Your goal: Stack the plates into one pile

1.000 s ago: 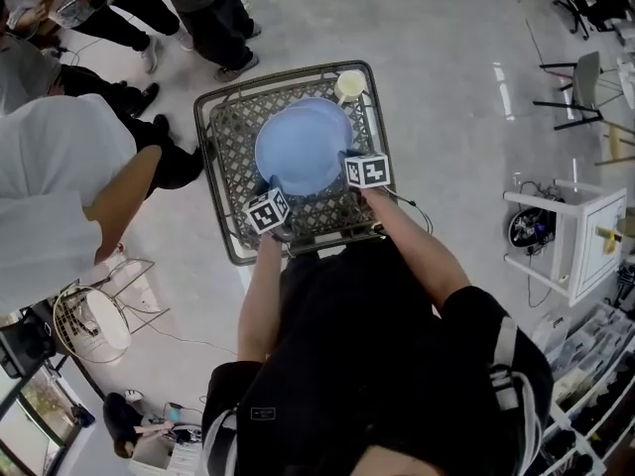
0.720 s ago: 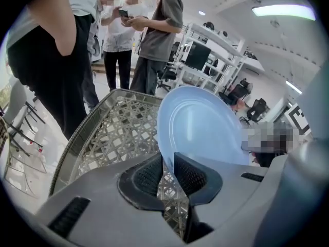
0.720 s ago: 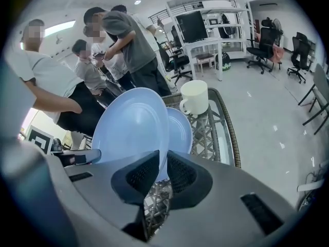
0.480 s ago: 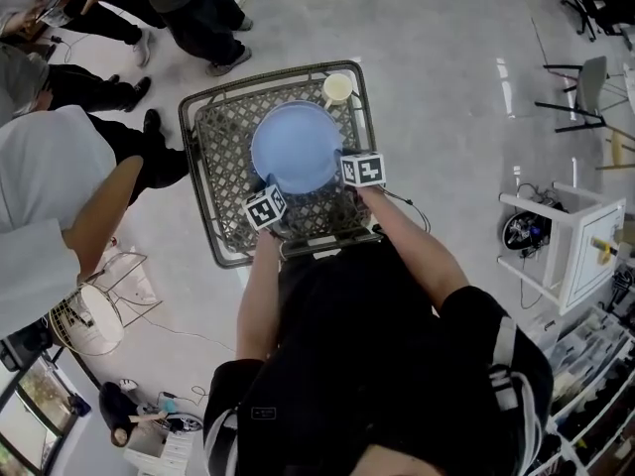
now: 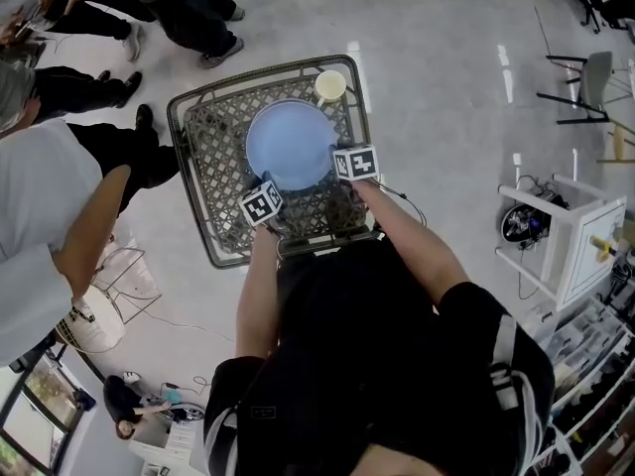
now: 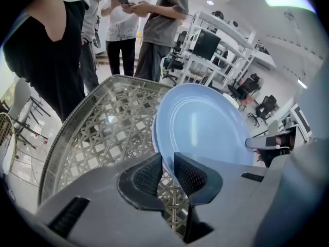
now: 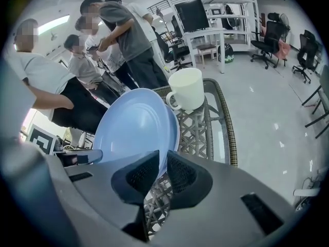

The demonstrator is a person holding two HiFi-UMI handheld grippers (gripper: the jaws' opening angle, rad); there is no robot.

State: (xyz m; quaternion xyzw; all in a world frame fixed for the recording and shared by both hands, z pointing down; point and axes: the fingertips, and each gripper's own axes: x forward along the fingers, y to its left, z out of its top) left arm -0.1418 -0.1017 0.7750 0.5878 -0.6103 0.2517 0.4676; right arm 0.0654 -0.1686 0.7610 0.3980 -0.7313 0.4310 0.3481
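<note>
— What do we hold?
— Our left claw is almost closed. It bites the rim of the blue plates. Our right claw does the same, with the rim pinched in a thin gap.
— Where are the plates?
— Over the woven surface, just beside the white cup, on our side of it. We cannot tell if they rest on the surface. Both claws grip the edge farthest from the cup.
— Are there two plates?
— Yes. We see a second rim peeking out behind the first one.
— What changed from a second ago?
— Back then one plate poked out more toward the cup. Now the two look like one round pile from above. Our claws have stayed on the same edge, and the cup has stayed in its corner.
</note>
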